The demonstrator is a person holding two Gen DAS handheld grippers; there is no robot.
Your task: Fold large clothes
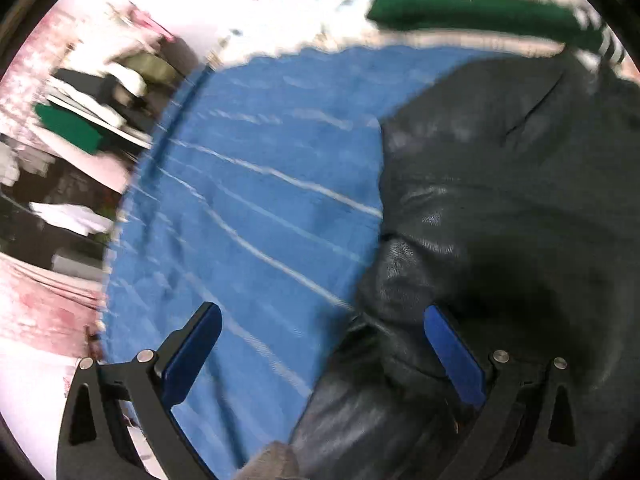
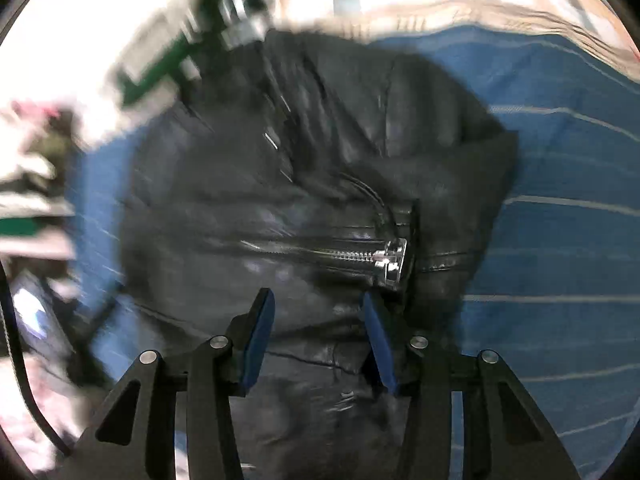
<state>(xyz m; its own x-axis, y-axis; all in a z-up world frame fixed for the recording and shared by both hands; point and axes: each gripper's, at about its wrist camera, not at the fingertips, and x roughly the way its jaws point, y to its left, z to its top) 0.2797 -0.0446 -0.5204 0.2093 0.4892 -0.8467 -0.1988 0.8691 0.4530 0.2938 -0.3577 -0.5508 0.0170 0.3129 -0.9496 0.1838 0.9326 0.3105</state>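
Jacket (image 2: 304, 184) crumpled on blanket (image 1: 248, 200) | between right tongs (image 2: 316, 316), spread

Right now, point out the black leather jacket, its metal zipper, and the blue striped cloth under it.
black leather jacket (image 2: 248, 184): right wrist view, on its creased body panel.
metal zipper (image 2: 352, 258): right wrist view, on the silver teeth.
blue striped cloth (image 1: 256, 184): left wrist view, on bare fabric left of the jacket.

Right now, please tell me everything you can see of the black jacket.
The black jacket looks like glossy, creased leather. It lies bunched and crumpled, not flat, on a blue cover with thin white stripes. A silver zipper with a shiny metal end runs across one part. The open right hand-held gripper is over the jacket near that zipper; the open left hand-held gripper straddles its edge. Contact cannot be told.
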